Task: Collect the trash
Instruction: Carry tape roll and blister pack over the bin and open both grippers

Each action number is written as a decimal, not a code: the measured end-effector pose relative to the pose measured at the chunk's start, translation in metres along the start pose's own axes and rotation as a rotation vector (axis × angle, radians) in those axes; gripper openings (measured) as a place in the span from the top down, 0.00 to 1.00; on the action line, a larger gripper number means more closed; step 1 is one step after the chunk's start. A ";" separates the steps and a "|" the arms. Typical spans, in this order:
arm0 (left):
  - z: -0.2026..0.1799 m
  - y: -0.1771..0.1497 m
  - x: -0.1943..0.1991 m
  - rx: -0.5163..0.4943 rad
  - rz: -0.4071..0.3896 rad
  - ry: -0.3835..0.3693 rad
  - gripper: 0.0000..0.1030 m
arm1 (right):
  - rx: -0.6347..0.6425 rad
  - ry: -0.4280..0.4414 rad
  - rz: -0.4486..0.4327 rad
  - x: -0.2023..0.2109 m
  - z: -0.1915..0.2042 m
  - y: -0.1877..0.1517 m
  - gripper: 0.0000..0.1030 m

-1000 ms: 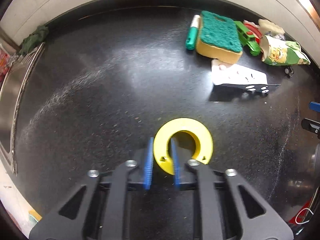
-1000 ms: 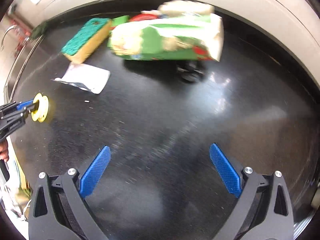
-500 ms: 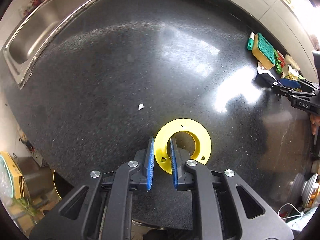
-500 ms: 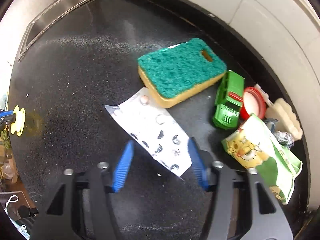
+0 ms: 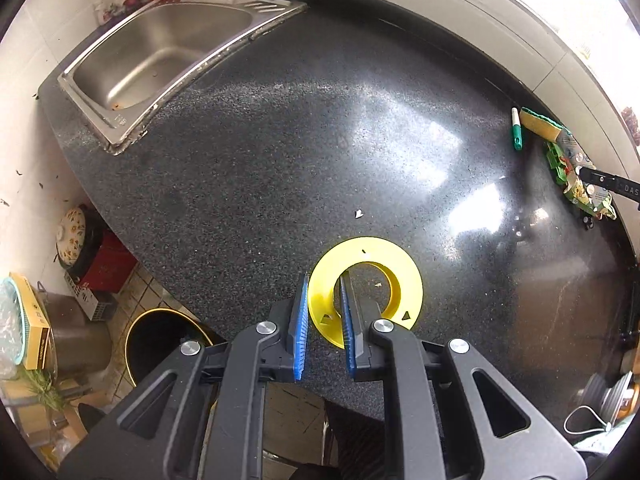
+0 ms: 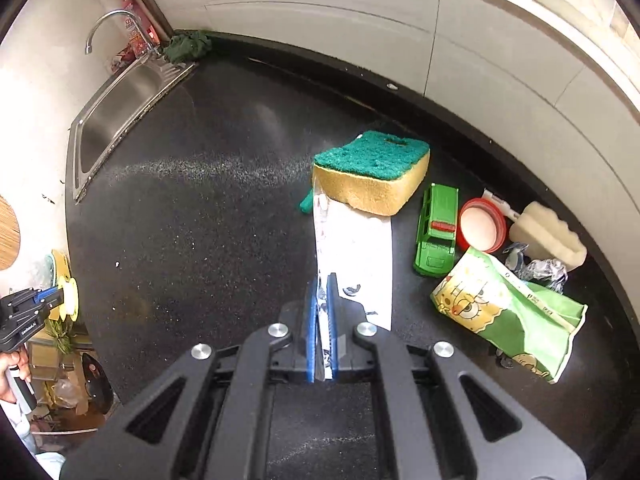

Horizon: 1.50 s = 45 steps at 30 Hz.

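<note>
Black speckled countertop (image 5: 280, 152), steel sink (image 5: 160, 44) at far left, white tiled wall. Left gripper (image 5: 323, 312) clamps yellow ring (image 5: 366, 280) above the counter edge, near black bin (image 5: 160, 344) on the floor. Right gripper (image 6: 321, 316) pinches white blister pack (image 6: 354, 256), lifted against sponge (image 6: 372, 172).

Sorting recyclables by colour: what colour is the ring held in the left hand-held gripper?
Yellow. The ring, clamped in the left hand-held gripper, shows best in the left wrist view.

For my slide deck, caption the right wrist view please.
Right gripper pinches the white pill blister sheet lying against the green-topped yellow sponge on the black speckled countertop.
</note>
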<state>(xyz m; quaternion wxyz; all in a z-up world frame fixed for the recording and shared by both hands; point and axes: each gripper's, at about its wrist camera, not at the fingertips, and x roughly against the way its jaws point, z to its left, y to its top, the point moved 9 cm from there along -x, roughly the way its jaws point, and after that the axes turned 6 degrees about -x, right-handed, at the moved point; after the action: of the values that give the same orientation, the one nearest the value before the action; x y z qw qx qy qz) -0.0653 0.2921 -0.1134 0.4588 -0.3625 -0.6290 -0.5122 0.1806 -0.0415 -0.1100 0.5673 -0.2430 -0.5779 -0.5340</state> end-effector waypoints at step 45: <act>0.183 -0.247 0.064 0.622 0.031 0.192 0.86 | 0.753 0.341 0.266 -0.062 0.493 -0.167 0.94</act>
<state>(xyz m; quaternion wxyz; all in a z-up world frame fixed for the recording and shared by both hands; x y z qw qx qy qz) -0.3518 0.4173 -0.1397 0.6128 -0.1646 -0.7035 -0.3202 -0.1476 0.3666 -0.1179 0.7674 0.0004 -0.5943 -0.2406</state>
